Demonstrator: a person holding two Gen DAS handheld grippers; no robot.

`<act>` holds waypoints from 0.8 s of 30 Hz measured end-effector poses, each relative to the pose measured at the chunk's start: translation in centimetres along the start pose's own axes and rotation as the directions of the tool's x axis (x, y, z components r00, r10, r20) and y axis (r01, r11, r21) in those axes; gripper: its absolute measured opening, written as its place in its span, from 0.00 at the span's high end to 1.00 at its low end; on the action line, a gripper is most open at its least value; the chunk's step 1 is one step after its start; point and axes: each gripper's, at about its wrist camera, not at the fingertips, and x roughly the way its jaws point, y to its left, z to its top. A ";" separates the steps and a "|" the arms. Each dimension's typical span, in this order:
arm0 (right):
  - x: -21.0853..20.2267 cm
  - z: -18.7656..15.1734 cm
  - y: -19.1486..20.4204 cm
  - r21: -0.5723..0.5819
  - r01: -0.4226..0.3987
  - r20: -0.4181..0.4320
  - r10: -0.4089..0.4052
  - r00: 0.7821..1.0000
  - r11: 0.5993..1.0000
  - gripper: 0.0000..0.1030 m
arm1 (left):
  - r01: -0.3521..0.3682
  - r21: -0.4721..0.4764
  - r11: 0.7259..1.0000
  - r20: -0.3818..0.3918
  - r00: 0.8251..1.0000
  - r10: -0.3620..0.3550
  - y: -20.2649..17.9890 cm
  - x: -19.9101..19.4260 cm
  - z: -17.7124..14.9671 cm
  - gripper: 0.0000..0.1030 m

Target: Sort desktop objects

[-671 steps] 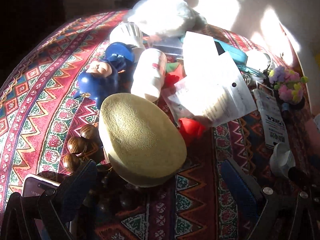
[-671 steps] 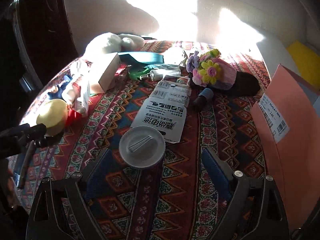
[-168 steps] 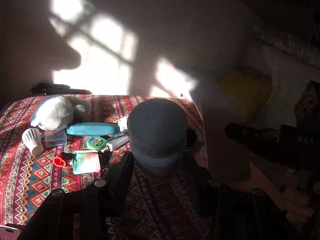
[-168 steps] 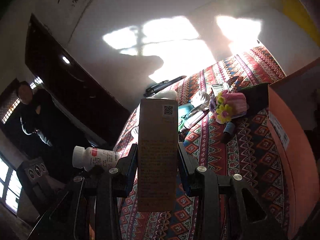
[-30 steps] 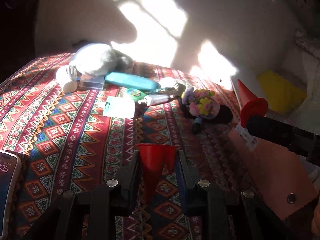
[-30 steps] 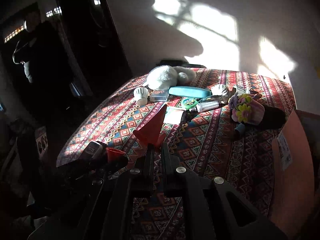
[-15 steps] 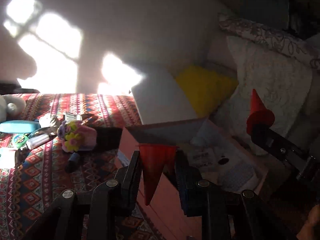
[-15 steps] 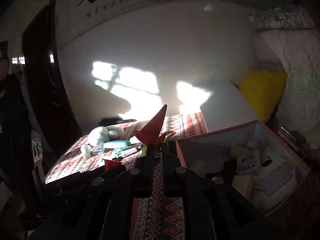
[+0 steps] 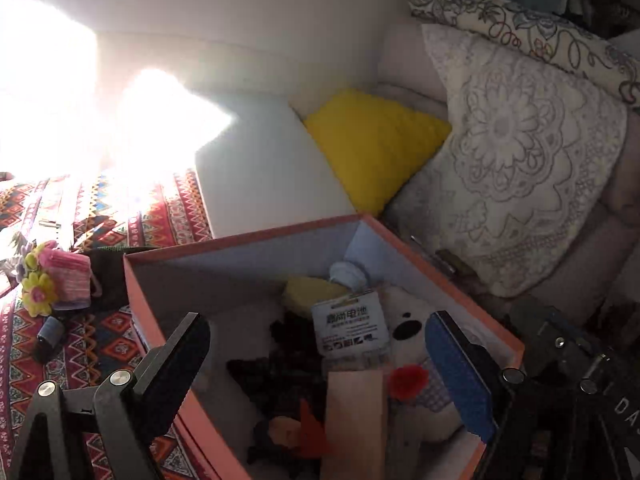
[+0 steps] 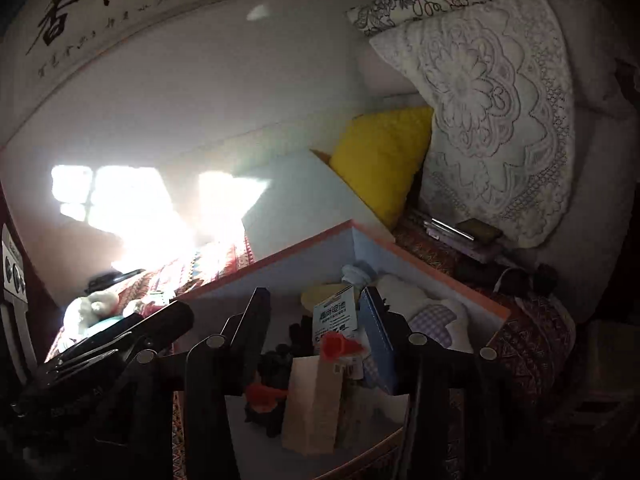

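An open pink box (image 9: pixel 240 238) stands under both grippers. It holds a tan carton (image 9: pixel 352 420), a battery pack (image 9: pixel 348 326), a white plush (image 9: pixel 412 328), a yellow sponge (image 9: pixel 312 292) and dark items. Two red cones lie loose in it, one (image 9: pixel 404 380) by the plush and one (image 9: pixel 312 432) left of the carton. My left gripper (image 9: pixel 316 364) hangs open above them, holding nothing. In the right wrist view the right gripper (image 10: pixel 316 336) is open too, over the box (image 10: pixel 280 264), with the cones (image 10: pixel 340 348) (image 10: pixel 264 394) and carton (image 10: pixel 316 404) below it.
Left of the box, on the patterned tablecloth (image 9: pixel 24 360), sit a pink knitted flower piece (image 9: pixel 60 280) and a small blue-capped bottle (image 9: pixel 50 334). A yellow cushion (image 9: pixel 376 144) and a lace cushion (image 9: pixel 520 168) lean behind the box. A white plush (image 10: pixel 92 304) lies far back on the table.
Half a second ago each gripper was shut on a red cone. Both have opened over the box, and the two cones now lie inside it.
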 end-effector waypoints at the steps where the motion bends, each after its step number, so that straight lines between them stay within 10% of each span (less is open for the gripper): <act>1: 0.2 0.0 -0.2 0.009 -0.007 -0.003 0.007 1.000 1.000 0.51 | -0.007 -0.012 1.000 -0.001 1.000 0.007 0.7 -0.1 -0.1 0.11; 9: 1.7 -0.9 5.1 -0.056 -0.085 -0.032 0.084 0.996 0.995 0.45 | -0.144 -0.084 0.986 0.018 0.989 0.146 9.4 -3.9 -0.8 0.11; 15: 4.1 -3.4 14.7 -0.130 -0.249 -0.134 0.232 0.964 0.960 0.42 | -0.323 -0.180 0.929 0.015 0.944 0.330 20.9 -8.6 -1.9 0.11; 20: 6.4 -5.8 23.1 -0.171 -0.394 -0.237 0.350 0.906 0.903 0.40 | -0.477 -0.220 0.851 -0.029 0.875 0.483 31.6 -12.7 -3.5 0.11; 24: 10.8 -8.9 29.7 -0.129 -0.522 -0.402 0.437 0.804 0.843 0.38 | -0.546 -0.307 0.779 -0.094 0.832 0.546 40.4 -14.1 -4.5 0.11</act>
